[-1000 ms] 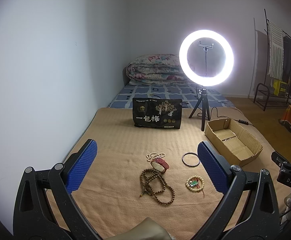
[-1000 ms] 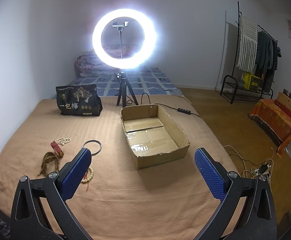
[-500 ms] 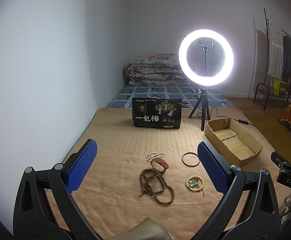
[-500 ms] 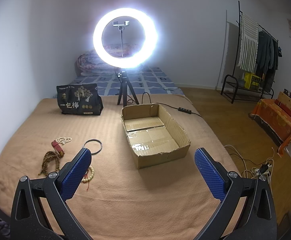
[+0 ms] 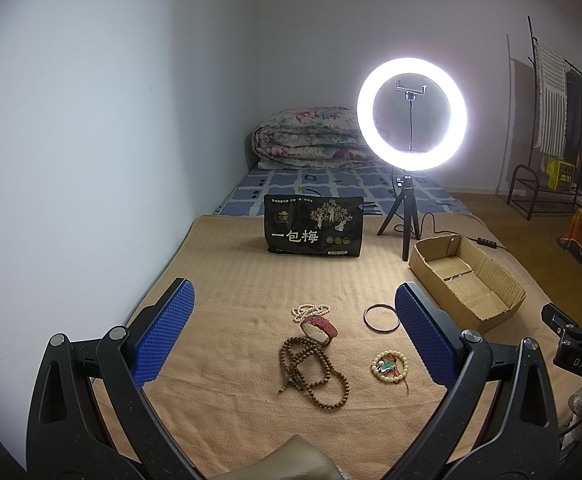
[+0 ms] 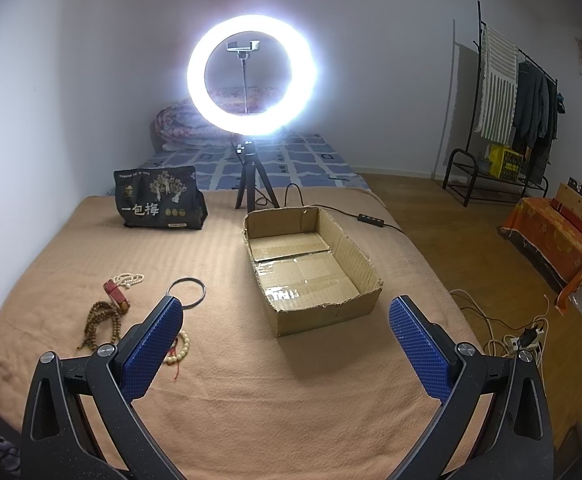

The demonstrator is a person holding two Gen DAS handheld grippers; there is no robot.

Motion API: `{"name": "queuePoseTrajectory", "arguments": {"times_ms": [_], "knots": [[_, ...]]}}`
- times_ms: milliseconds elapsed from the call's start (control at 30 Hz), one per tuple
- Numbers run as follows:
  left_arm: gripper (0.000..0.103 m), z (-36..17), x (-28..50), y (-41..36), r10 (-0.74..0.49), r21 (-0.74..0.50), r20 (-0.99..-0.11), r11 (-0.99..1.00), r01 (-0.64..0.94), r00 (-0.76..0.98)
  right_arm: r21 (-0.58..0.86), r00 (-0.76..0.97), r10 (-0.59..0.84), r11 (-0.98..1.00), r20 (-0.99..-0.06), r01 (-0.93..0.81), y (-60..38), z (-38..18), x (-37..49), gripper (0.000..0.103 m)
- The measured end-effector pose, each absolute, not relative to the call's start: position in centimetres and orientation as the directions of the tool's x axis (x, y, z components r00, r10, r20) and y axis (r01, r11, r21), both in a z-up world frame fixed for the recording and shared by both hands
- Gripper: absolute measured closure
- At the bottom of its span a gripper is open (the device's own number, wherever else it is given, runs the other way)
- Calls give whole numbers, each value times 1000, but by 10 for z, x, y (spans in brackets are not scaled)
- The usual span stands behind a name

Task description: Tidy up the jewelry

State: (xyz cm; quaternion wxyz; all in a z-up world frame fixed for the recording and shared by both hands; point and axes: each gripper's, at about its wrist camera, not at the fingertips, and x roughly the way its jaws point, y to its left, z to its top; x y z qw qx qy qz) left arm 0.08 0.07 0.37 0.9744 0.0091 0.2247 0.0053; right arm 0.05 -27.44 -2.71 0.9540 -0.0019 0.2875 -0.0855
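Observation:
Jewelry lies on a tan blanket: a brown bead necklace, a red bangle, a white pearl strand, a dark thin ring bangle and a cream bead bracelet with a green charm. My left gripper hovers open above them, holding nothing. An empty cardboard box sits to the right. My right gripper is open in front of the box, empty. The necklace and ring bangle lie to its left; its left finger half hides the cream bracelet.
A black snack bag stands at the blanket's far side. A lit ring light on a tripod stands behind the box, its cable trailing right. A folded quilt lies beyond. Wooden floor, a clothes rack and a power strip are right.
The right wrist view has drifted slightly, so the scene sits a little to the right. The left gripper and the jewelry have not visibly moved.

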Motion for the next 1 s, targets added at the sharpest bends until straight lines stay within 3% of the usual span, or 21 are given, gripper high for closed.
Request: {"name": "queuePoseTrajectory", "arguments": {"times_ms": [667, 1000], "knots": [[1, -2, 1, 1, 22, 28, -448, 1000, -10, 894, -50, 816, -156, 987, -557, 154, -272, -31, -1, 0], [1, -17, 27, 12, 61, 54, -519, 998, -38, 852, -98, 790, -158, 987, -593, 124, -264, -44, 14, 0]]}}
